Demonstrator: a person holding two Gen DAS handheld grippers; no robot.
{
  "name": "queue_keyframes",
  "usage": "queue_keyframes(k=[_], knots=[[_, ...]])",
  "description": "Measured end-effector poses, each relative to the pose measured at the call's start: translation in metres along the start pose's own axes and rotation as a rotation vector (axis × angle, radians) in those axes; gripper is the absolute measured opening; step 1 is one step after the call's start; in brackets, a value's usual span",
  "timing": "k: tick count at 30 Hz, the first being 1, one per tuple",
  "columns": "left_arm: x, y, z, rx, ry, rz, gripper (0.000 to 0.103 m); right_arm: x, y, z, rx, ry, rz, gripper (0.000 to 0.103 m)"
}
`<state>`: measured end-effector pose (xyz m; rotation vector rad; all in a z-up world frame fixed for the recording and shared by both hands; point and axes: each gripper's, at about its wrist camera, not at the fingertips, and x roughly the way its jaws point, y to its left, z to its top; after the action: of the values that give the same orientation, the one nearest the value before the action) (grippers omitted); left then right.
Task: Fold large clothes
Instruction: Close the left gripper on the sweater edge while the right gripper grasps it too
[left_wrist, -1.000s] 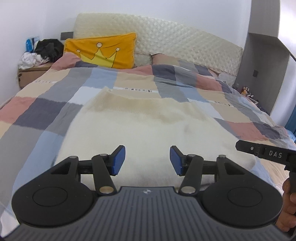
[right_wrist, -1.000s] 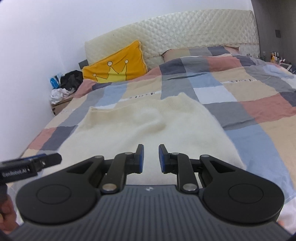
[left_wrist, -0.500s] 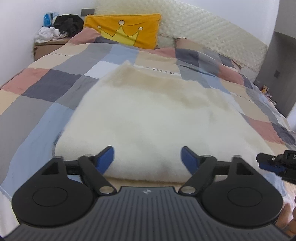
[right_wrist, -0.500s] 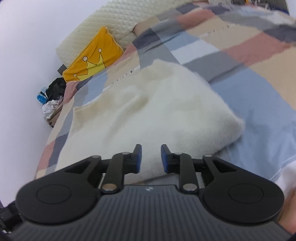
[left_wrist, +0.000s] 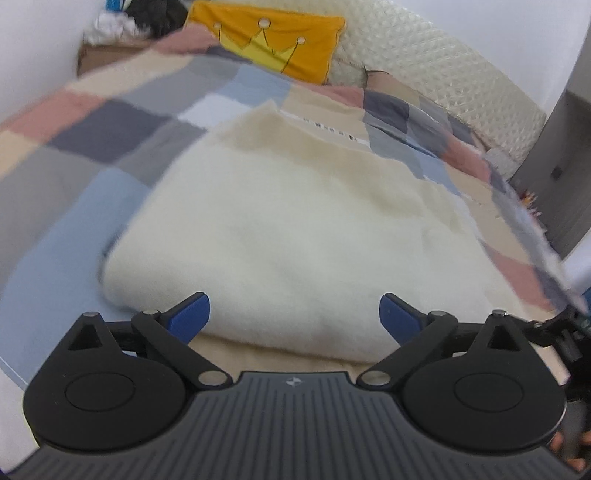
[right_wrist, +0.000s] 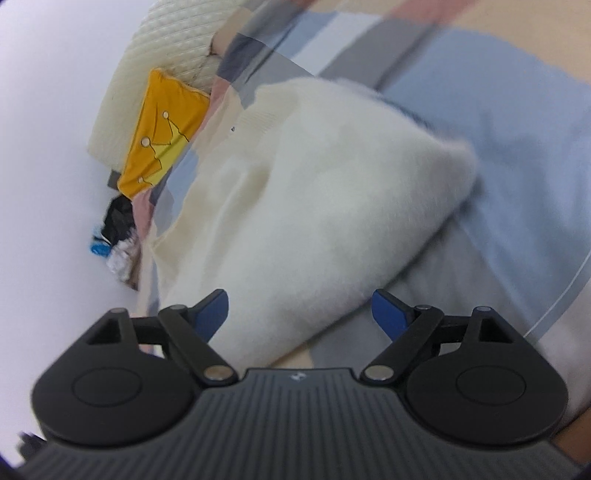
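Both hand-held grippers are lined up at the near edge of the fluffy cream-white folded garment (left_wrist: 295, 236) lying on the bed with the patchwork checked quilt (left_wrist: 74, 177). Our left hand-held gripper (left_wrist: 294, 314) has its blue pads spread wide, and its jaws have just been opening, with the garment's thick near fold sitting in the gap but nothing pinching it. Our right hand-held gripper (right_wrist: 299, 308) is also wide, jaws just opened too, and that view is rolled hard sideways, with the garment's near right corner between the pads and untouched as far as we can tell. We reckon the wide spread is there because the bundle is bulky and needs a big bite on each side for the next fold. Behind it sits the yellow cushion with a crown drawing (left_wrist: 273, 44) against the padded cream headboard (left_wrist: 443, 74). Hard to say how many layers are already folded, since fuzz and motion blur hide the seams. The garment's underside is hidden, and the other gripper shows only as a dark sliver at the left view's right edge.
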<state>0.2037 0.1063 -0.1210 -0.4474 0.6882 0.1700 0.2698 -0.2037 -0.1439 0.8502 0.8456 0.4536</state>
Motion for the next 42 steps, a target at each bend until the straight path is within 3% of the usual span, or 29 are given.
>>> queue_keyframes(k=[2, 4, 9, 13, 20, 29, 31, 34, 42], knots=[[0.006, 0.016, 0.001, -0.120, 0.046, -0.134, 0.100, 0.003, -0.006, -0.002, 0.050, 0.008, 0.017, 0.087], [0.013, 0.027, 0.000, -0.223, 0.085, -0.217, 0.100, 0.007, -0.010, -0.003, 0.084, 0.016, 0.011, 0.087], [0.030, 0.041, -0.004, -0.345, 0.148, -0.287, 0.100, 0.015, -0.020, -0.004, 0.163, 0.047, 0.019, 0.088], [0.053, 0.052, -0.011, -0.459, 0.264, -0.332, 0.099, 0.023, -0.023, -0.003, 0.213, 0.072, 0.055, 0.087], [0.071, 0.063, -0.012, -0.542, 0.260, -0.304, 0.097, 0.027, -0.021, 0.001, 0.221, 0.075, 0.080, 0.083], [0.076, 0.096, -0.010, -0.701, 0.214, -0.239, 0.069, 0.032, -0.031, 0.013, 0.276, 0.006, 0.042, 0.081], [0.076, 0.099, -0.006, -0.733, 0.197, -0.223, 0.058, 0.031, -0.033, 0.013, 0.284, -0.005, 0.045, 0.081], [0.076, 0.106, -0.006, -0.805, 0.181, -0.224, 0.048, 0.027, -0.031, 0.014, 0.273, -0.025, 0.045, 0.081], [0.072, 0.113, -0.007, -0.891, 0.156, -0.230, 0.046, 0.014, -0.041, 0.016, 0.313, -0.082, 0.036, 0.068]])
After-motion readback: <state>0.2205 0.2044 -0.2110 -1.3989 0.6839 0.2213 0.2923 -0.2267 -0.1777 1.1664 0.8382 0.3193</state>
